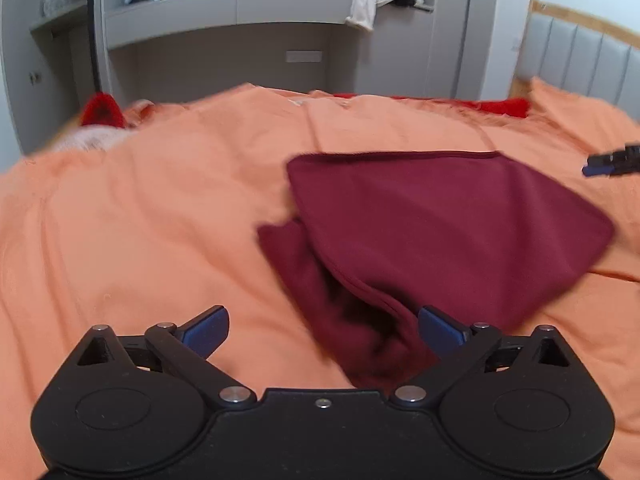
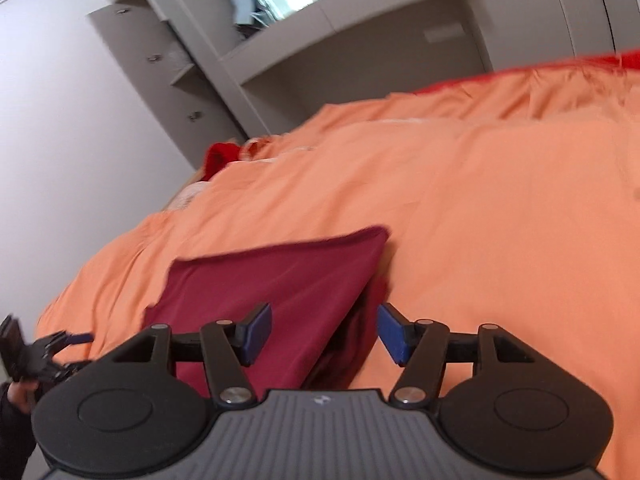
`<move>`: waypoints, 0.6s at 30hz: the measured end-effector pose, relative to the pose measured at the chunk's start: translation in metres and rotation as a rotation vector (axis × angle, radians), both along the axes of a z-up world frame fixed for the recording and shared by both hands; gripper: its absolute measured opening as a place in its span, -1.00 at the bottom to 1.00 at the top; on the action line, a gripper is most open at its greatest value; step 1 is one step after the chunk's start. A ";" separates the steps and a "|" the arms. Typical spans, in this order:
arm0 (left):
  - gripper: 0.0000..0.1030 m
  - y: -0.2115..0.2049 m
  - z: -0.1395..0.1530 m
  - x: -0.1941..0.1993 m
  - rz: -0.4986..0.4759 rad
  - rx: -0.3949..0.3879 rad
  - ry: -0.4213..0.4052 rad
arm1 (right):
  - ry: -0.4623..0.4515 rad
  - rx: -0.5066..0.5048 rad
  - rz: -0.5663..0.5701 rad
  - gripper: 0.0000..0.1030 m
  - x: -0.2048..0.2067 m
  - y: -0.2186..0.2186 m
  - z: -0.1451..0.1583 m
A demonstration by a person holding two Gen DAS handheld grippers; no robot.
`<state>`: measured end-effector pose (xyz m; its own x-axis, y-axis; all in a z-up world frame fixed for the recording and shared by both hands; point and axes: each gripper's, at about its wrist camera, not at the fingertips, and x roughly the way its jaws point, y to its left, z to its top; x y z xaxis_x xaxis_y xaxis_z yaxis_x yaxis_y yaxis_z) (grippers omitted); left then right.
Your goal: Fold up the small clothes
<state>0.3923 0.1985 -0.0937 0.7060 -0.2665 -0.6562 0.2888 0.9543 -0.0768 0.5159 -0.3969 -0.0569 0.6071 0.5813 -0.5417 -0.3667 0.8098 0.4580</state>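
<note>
A dark red garment (image 1: 436,232) lies folded over on the orange bedspread (image 1: 140,220), its top layer flat and a lower layer sticking out at the near left. My left gripper (image 1: 322,330) hovers open just in front of its near edge, nothing between the blue pads. In the right wrist view the same garment (image 2: 276,280) lies under and ahead of my right gripper (image 2: 324,332), which is open with its pads clear of the cloth. The right gripper's tip (image 1: 612,162) shows at the far right of the left view; the left gripper (image 2: 44,352) shows at the lower left.
Grey built-in shelves and a window ledge (image 1: 240,8) with piled clothes stand beyond the bed. A red item (image 1: 102,110) lies at the bed's far left corner. A padded headboard (image 1: 580,56) is at the right. The bedspread (image 2: 500,220) stretches wide on the right.
</note>
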 end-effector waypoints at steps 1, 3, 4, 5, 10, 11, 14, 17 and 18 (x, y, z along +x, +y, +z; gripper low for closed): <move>0.85 -0.003 -0.004 -0.004 -0.026 -0.024 0.007 | -0.022 -0.018 0.005 0.25 -0.017 0.004 0.003; 0.71 -0.009 -0.015 -0.005 -0.044 -0.034 0.034 | -0.063 -0.070 0.018 0.24 -0.045 0.018 0.009; 0.52 -0.012 -0.021 -0.004 -0.053 -0.038 0.047 | -0.094 -0.098 0.019 0.24 -0.056 0.025 0.011; 0.46 -0.014 -0.026 -0.003 -0.064 -0.051 0.055 | -0.121 -0.133 0.018 0.24 -0.065 0.035 0.014; 0.37 -0.023 -0.026 -0.009 -0.082 -0.160 0.025 | -0.183 -0.116 0.006 0.24 -0.089 0.053 0.014; 0.37 -0.025 -0.023 -0.011 -0.089 -0.170 0.007 | -0.181 -0.109 0.006 0.24 -0.092 0.052 0.014; 0.36 -0.032 -0.022 -0.006 -0.079 -0.144 0.011 | -0.173 -0.109 -0.002 0.24 -0.087 0.051 0.009; -0.10 -0.035 -0.027 0.003 -0.078 -0.146 0.051 | -0.150 -0.089 -0.015 0.21 -0.083 0.043 0.002; -0.29 -0.034 -0.028 0.005 -0.078 -0.160 0.067 | -0.135 -0.077 -0.007 0.17 -0.082 0.039 0.000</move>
